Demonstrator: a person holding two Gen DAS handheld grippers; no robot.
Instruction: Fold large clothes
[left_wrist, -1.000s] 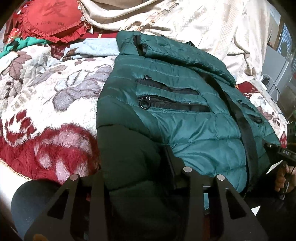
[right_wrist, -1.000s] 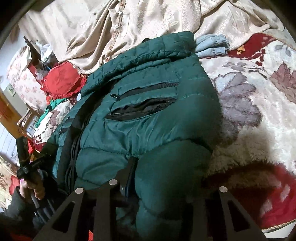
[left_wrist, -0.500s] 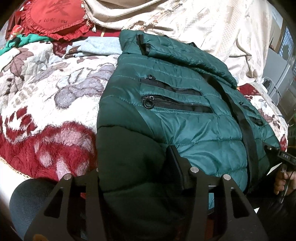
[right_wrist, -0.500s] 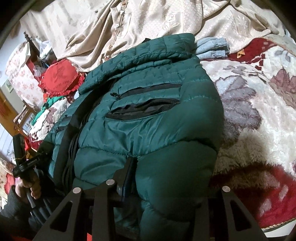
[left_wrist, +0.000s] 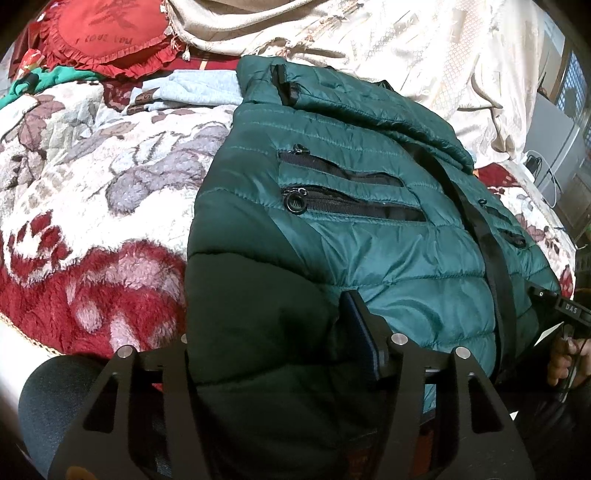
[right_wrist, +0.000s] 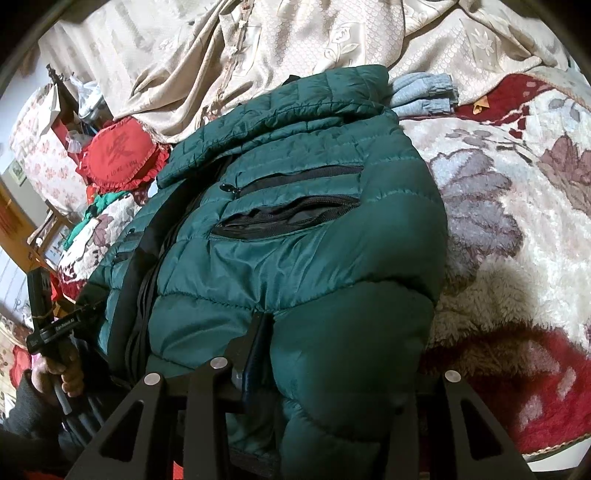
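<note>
A dark green quilted puffer jacket (left_wrist: 369, 236) lies front-up on a floral blanket, with black zip pockets and a black front zip; it also shows in the right wrist view (right_wrist: 295, 258). My left gripper (left_wrist: 273, 354) is shut on the jacket's bottom hem at its left corner, with thick fabric bulging between the fingers (left_wrist: 364, 332). My right gripper (right_wrist: 332, 362) is shut on the hem at the right corner. Each gripper shows at the other view's edge, held by a hand.
The red, white and purple fleece blanket (left_wrist: 85, 206) covers the bed. A folded light blue garment (right_wrist: 424, 96) lies by the jacket's collar. A red heart cushion (left_wrist: 107, 33) and a cream drape (right_wrist: 295, 44) lie behind.
Both grippers have moved forward a little with the hem held, and the jacket's lower part bunches up nearer the cameras. The grips have not changed.
</note>
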